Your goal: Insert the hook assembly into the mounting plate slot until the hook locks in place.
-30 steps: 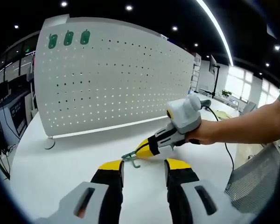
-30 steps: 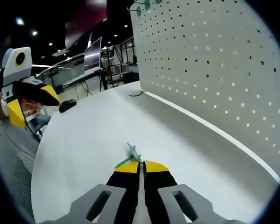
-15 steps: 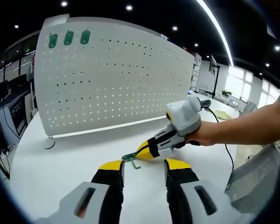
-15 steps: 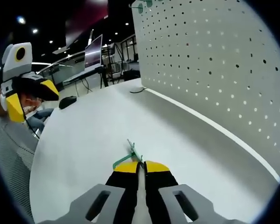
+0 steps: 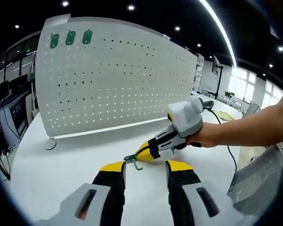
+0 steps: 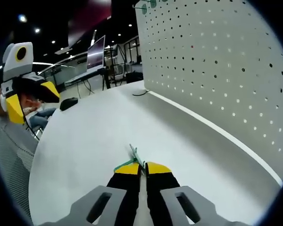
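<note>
Green hook pinched in right tongs

Both views are evenly and brightly lit from above. In the left gripper view a long ceiling light strip and small round spots are seen over the perforated panel, and daylight is blown out at the windows to the right of that panel. A soft sheen is carried by the white bench below the panel; shadows there are faint. Straight edges are bowed by the fisheye lens. Background beyond the panel is rendered dim and slightly soft.
</note>
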`<state>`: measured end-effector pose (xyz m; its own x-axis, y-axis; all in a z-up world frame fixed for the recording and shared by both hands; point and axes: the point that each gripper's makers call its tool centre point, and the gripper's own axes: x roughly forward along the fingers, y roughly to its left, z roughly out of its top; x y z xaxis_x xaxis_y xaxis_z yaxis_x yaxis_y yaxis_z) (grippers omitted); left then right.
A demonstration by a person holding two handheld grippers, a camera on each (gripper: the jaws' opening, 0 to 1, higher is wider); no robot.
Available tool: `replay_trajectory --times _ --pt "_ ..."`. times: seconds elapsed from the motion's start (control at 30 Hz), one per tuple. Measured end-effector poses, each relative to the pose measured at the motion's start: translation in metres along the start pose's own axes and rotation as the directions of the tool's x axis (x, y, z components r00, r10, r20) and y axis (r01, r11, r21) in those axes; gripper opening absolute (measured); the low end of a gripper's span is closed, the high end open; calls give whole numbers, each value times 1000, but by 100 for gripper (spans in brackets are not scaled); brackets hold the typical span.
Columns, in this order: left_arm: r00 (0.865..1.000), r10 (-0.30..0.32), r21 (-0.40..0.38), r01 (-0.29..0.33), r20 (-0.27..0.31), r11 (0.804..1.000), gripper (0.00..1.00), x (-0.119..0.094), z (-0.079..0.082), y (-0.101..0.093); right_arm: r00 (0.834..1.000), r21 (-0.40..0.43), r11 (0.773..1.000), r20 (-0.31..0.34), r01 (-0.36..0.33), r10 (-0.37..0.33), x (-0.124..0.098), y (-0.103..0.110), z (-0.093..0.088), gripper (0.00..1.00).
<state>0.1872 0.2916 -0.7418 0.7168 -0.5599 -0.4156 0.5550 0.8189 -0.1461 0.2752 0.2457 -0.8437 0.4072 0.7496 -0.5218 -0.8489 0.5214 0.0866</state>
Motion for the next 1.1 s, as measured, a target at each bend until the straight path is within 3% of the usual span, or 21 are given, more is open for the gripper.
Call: replay_trajectory --times 0.33,0.7,1.1 --pt "1000 -3 2 3 2 1000 35 0 1 -1 1000 26 1000 11 1 -2 -6 0 7 2" --pt "1000 -9 22 9 12 1000 35 -1 5 -4 999 88 996 37 11 -15 -33 7 34 1" --pt "999 -6 203 -6 54 979 35 -6 20 -17 998 77 997 51 18 -22 -68 29 67 1"
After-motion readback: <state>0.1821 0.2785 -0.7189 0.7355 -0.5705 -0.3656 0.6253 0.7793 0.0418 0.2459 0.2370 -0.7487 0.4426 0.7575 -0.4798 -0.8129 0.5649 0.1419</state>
